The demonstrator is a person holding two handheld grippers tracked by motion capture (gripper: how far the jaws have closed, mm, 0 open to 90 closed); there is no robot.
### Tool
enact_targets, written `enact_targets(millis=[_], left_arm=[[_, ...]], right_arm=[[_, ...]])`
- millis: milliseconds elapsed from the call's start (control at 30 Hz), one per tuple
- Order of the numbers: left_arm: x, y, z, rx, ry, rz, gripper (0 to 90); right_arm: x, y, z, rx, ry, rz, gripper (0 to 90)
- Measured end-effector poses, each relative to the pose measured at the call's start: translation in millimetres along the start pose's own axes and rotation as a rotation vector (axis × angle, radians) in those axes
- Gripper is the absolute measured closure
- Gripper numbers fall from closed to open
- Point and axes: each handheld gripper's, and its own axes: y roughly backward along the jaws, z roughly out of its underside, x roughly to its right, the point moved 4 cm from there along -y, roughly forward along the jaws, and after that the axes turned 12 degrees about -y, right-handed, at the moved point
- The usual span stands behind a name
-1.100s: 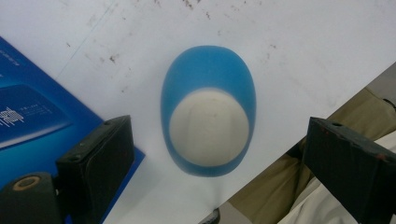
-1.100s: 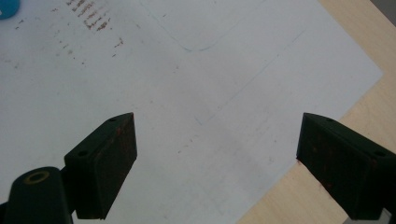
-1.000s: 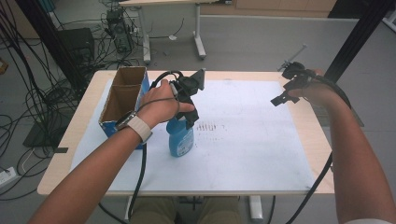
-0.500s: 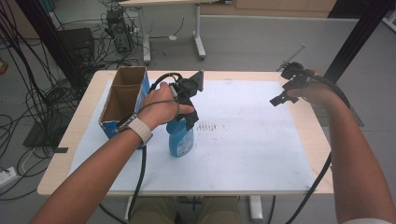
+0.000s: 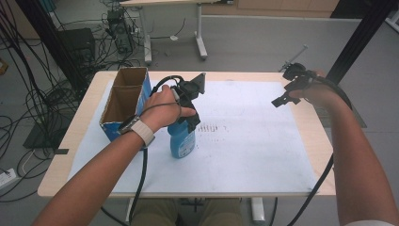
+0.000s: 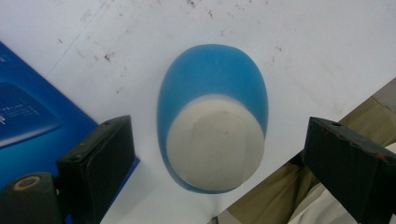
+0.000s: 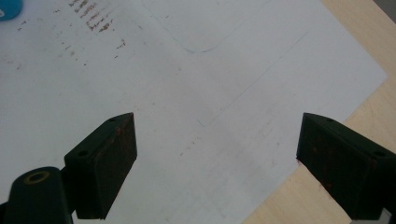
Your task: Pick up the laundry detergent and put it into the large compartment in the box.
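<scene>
A blue bottle (image 5: pixel 181 140) with a whitish cap (image 6: pixel 215 144) stands upright on the white sheet (image 5: pixel 254 141), just right of the cardboard box. My left gripper (image 5: pixel 192 123) hangs straight above it, pointing down. In the left gripper view the left gripper (image 6: pixel 217 140) is open, and its jaws stand wide on either side of the bottle (image 6: pixel 212 74) without touching it. My right gripper (image 5: pixel 283 96) hovers over the sheet's far right part. In the right gripper view the right gripper (image 7: pixel 217 154) is open with nothing between its jaws.
An open cardboard box (image 5: pixel 123 99) with blue sides (image 6: pixel 28 116) stands at the table's left, close to the bottle. Bare wooden table (image 5: pixel 324 136) borders the sheet on the right. Faint rusty marks (image 7: pixel 95 21) dot the sheet's middle.
</scene>
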Motion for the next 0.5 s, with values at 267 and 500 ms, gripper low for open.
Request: enact_targets(millis=[267, 500], left_arm=[[0.8, -2.0, -2.1, -0.009, 0.002, -0.003, 9.8], [0.7, -1.9, -2.5, -0.008, 0.002, -0.002, 9.8]], right_arm=[[1.2, -0.6, 1.8, -0.001, -0.005, 0.0, 12.4], [1.8, -0.5, 2.3, 0.001, -0.005, -0.002, 12.4]])
